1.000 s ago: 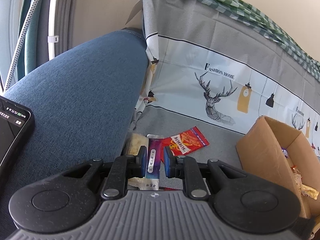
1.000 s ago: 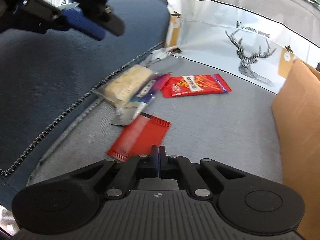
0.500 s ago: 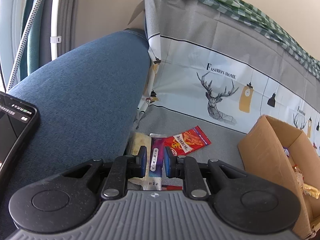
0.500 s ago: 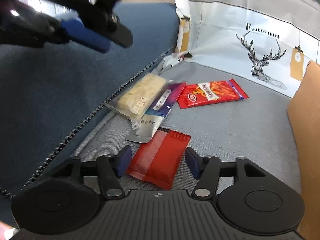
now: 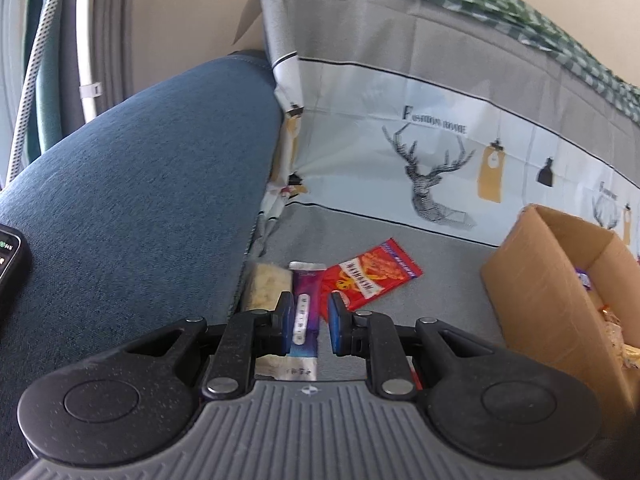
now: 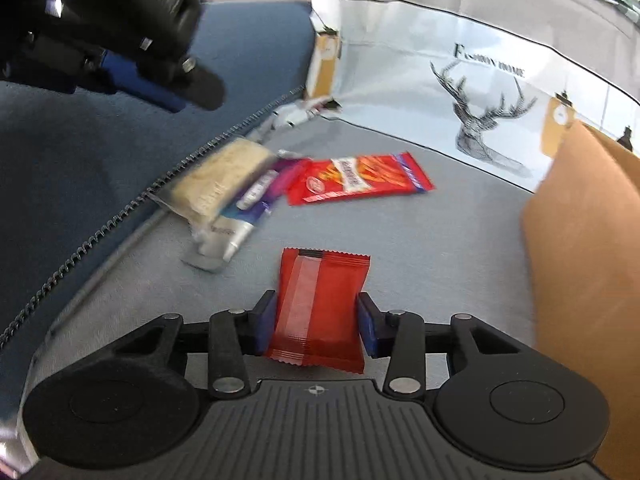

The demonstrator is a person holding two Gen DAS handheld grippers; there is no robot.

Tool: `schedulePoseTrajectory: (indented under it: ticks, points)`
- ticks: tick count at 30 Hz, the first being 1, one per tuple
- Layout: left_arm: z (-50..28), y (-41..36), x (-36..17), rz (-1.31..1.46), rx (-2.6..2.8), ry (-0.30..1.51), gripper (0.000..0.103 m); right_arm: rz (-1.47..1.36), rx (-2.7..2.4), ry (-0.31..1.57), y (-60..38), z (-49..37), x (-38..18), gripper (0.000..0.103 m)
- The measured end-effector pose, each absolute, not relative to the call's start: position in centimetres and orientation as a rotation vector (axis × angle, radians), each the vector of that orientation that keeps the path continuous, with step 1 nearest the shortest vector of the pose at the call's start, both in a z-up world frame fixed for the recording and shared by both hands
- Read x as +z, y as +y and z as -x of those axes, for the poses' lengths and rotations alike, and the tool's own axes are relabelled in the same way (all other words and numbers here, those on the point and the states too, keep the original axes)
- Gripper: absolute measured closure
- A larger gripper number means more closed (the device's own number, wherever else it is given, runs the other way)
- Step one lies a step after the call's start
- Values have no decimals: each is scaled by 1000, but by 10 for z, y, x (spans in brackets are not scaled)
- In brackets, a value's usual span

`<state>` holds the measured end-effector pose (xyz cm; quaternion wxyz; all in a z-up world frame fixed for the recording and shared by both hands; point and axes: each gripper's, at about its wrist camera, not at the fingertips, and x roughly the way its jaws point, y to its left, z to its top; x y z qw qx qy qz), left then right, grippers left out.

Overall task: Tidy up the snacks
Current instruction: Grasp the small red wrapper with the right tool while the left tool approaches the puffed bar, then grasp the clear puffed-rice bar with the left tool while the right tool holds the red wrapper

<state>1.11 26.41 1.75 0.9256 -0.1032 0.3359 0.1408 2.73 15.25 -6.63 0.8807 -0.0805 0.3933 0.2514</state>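
Observation:
A plain red packet lies on the grey sofa seat between the jaws of my right gripper. The jaws are closing, and both pads meet the packet's long edges. Farther off, against the blue armrest, lie a pale biscuit pack, a purple packet and a red-orange chips packet. My left gripper hovers high above them and holds nothing. Its jaws stand a narrow gap apart, through which the purple packet shows far below.
An open cardboard box with several snacks inside stands on the seat to the right. The blue armrest rises on the left, with a phone at its edge. A deer-print cover hangs over the backrest.
My right gripper went from fully shut to wide open, moved over the red packet, and has narrowed onto it. The packet turned into line with the fingers. The left gripper barely moved.

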Motion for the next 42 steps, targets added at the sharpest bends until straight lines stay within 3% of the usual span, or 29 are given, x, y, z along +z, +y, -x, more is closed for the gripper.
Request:
schedulePoseTrajectory:
  ticks: [7,9,12,19,22,24,29,32,40,41,42]
  points:
    - [-35,255,-3,81,379,792,82,227,593,828,105,7,-47,58]
    - [-47,247,-14,13,385,829,65,201,581,859,95,11,-56,58]
    - [-62,235,-29,-87,402,874,54,219,567,907,93,8,-75,58]
    - [-89,226,-63,-266,470,967,53,223,560,921,94,1,-85,57]
    - [-94,224,-69,-311,479,969,54,208,563,927,91,-1,-85,57]
    - [-94,225,-71,-329,503,972,67,193,562,933,90,-2,-85,57]
    - [-89,227,-65,-304,490,965,74,185,561,934,90,-3,-85,57]
    - [-84,225,-55,-269,465,933,102,184,561,932,90,-3,-85,57]
    - [-77,225,-54,-252,438,948,102,186,562,929,89,-1,-84,57]
    - [-76,224,-55,-272,444,949,98,186,562,930,89,-1,-84,57]
    - [-76,221,-56,-299,447,949,87,184,563,931,89,-1,-83,57]
